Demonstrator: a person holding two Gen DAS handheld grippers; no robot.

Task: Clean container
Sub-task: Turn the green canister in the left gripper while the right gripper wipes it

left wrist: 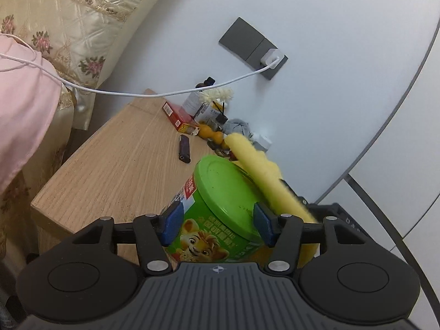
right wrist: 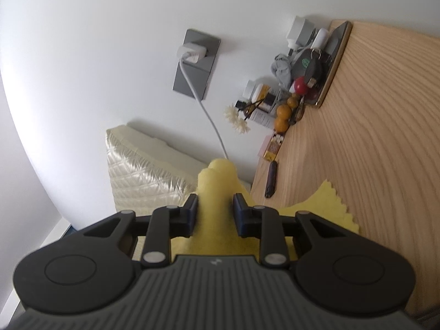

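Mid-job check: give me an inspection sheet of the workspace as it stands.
Surface: wooden bedside table, bare at the near end.
Job's things: green-lidded container, tilted, in the left gripper; yellow cloth bunched in the right gripper, lying against the lid's rim.
Clutter: dark lighter, red box, bottles, orange gourd, keys, all along the wall end.
Grippers: both closed on their loads.
Cables: white charger cable hangs from the wall socket towards the bed.
Surroundings: quilted headboard, pink bedding.
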